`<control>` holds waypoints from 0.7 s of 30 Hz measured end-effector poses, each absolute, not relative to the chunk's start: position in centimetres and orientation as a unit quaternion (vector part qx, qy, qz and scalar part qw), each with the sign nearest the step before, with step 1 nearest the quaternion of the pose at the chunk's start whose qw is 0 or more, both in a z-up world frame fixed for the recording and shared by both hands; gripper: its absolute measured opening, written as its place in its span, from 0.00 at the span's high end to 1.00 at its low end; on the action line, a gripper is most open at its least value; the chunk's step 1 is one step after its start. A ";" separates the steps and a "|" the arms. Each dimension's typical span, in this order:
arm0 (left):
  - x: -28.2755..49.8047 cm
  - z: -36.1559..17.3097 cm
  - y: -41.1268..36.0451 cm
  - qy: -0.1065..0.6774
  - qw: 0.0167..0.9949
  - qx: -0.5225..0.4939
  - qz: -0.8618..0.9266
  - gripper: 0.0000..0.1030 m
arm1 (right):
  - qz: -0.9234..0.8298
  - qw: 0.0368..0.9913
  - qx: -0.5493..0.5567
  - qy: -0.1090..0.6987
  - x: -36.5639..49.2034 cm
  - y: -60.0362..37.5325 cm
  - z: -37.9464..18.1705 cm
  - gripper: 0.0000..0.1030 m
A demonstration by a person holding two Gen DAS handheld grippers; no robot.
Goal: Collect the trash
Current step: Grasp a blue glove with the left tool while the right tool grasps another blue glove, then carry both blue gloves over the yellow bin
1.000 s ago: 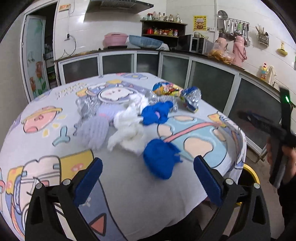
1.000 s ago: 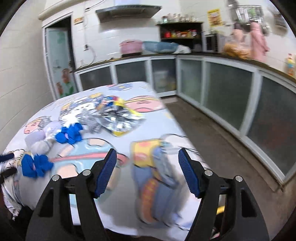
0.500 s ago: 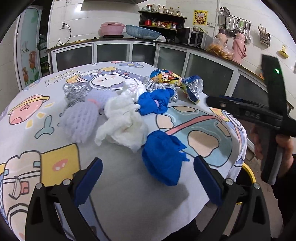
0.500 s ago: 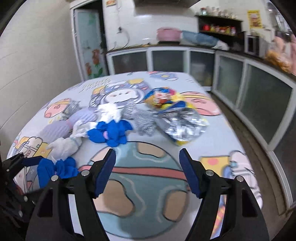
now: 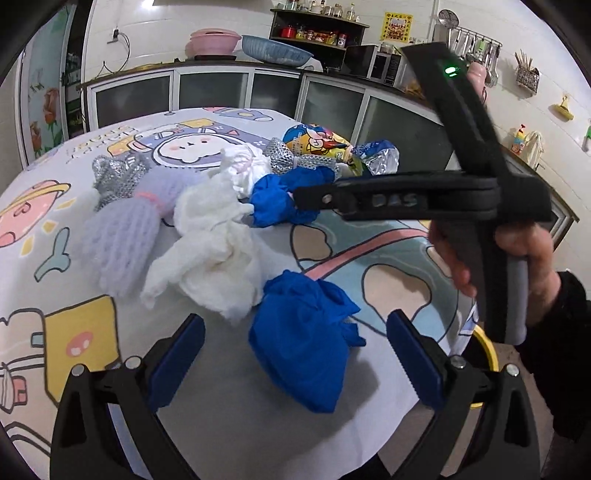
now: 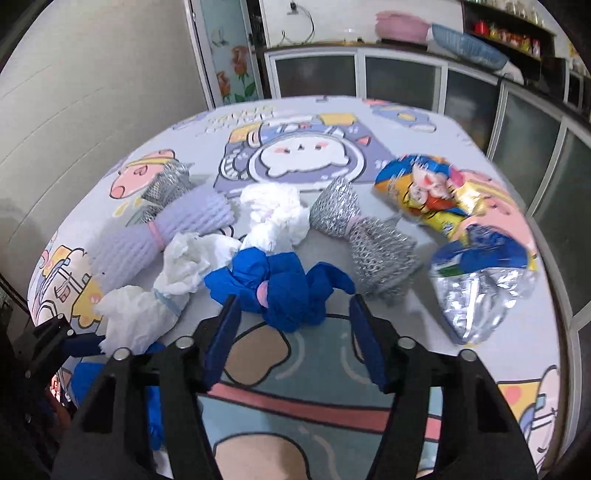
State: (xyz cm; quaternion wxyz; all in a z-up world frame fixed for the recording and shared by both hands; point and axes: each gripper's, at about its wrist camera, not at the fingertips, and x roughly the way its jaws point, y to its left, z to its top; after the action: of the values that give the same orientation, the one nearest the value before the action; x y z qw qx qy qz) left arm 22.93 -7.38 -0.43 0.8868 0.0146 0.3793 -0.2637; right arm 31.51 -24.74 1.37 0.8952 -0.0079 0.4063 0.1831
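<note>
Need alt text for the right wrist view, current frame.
The right gripper, jaws closing with nothing pressed between them yet, points at a crumpled blue glove on a cartoon-print tablecloth. Around it lie white tissue wads, silver mesh, a lilac foam sleeve and snack wrappers.

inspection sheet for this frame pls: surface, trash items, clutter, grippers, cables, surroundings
Surface: table under a cartoon-print cloth.
Job's things: two blue bundles, near and far; white wads; lilac foam net; silver mesh; snack bags.
Clutter: nothing seen besides the trash.
Grippers: left hand-held gripper open, straddling the near blue bundle, pads not touching it. Right hand-held gripper closing, aimed at the far blue bundle, nothing between the pads yet.
Cables: a wall wire behind the counter.
Surroundings: kitchen cabinets, shelf, microwave, yellow-rimmed bin beside the table.
</note>
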 end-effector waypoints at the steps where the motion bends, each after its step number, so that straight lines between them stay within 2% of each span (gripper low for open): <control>1: 23.0 -0.4 -7.4 0.379 0.887 0.014 -0.265 0.08 | 0.185 0.893 -0.005 0.410 31.8 -24.6 1.1 0.48; 3: 23.2 -0.5 -7.5 0.378 0.887 0.013 -0.264 0.09 | 0.193 0.888 0.008 0.417 32.4 -24.4 0.7 0.50; 6: 23.3 -0.5 -7.4 0.379 0.887 0.008 -0.262 0.17 | 0.193 0.887 0.016 0.420 33.0 -24.2 0.6 0.51; 9: 23.0 -0.3 -7.3 0.377 0.886 0.003 -0.269 0.23 | 0.193 0.886 0.017 0.422 33.6 -23.8 0.5 0.59; 10: 22.9 -0.3 -7.3 0.375 0.887 0.004 -0.269 0.36 | 0.190 0.886 0.016 0.422 33.7 -23.7 0.5 0.70; 11: 23.0 -0.4 -7.4 0.376 0.887 0.008 -0.267 0.44 | 0.187 0.887 0.013 0.422 33.7 -23.6 0.6 0.79; 12: 23.0 -0.5 -7.5 0.378 0.887 0.009 -0.266 0.59 | 0.183 0.890 0.013 0.418 33.7 -23.6 0.7 0.84; 13: 22.9 -0.6 -7.3 0.379 0.886 0.006 -0.268 0.68 | 0.185 0.891 0.017 0.415 33.6 -23.7 0.9 0.88; 16: 23.1 -0.6 -6.9 0.382 0.884 -0.009 -0.271 0.78 | 0.187 0.895 0.034 0.403 33.0 -24.1 1.5 0.92; 21: 22.6 0.1 -5.9 0.379 0.880 -0.035 -0.286 0.80 | 0.189 0.898 0.053 0.394 31.9 -25.0 2.3 0.92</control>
State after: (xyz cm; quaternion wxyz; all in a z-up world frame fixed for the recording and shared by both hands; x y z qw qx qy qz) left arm 22.58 -5.87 0.13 0.8795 -0.0347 0.3790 -0.2856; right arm 31.86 -25.04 2.26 0.8979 0.0531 0.3942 0.1888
